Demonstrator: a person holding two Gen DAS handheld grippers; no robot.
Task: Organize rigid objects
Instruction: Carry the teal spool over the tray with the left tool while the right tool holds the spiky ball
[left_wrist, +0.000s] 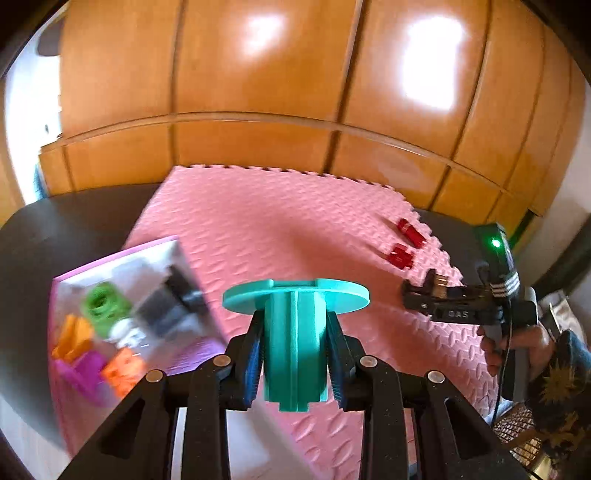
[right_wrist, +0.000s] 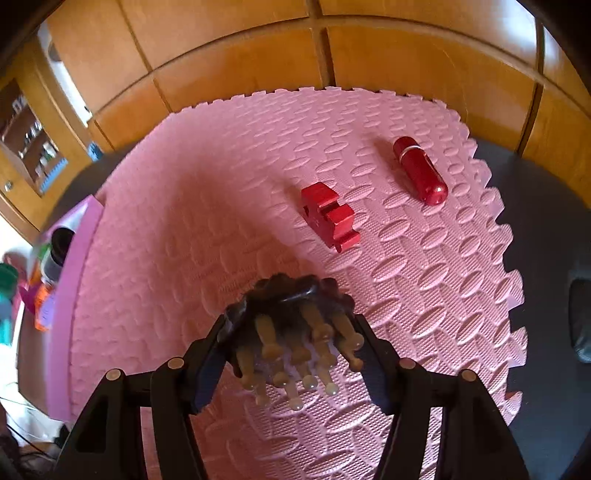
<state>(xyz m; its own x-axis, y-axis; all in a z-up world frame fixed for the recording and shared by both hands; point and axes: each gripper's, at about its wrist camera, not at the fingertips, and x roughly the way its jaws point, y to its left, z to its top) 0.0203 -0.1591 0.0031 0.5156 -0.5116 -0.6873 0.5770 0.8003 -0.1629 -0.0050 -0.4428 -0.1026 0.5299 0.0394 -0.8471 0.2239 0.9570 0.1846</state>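
Teal plastic spool (left_wrist: 295, 332) sits clamped in the left tongs (left_wrist: 295, 354) above the pink mat (left_wrist: 258, 229). Right tongs (right_wrist: 295, 350) grip a dark pronged massager (right_wrist: 291, 325). Farther off, a red block (right_wrist: 328, 216) and red capsule (right_wrist: 419, 170) lie on the mat.

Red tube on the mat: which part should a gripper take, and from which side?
Grip the red tube across its smooth middle, coming from above with the jaws crosswise to its length. It lies flat on the pink mat, apart from the red block, so both long sides look free; its rounded ends would likely slip.
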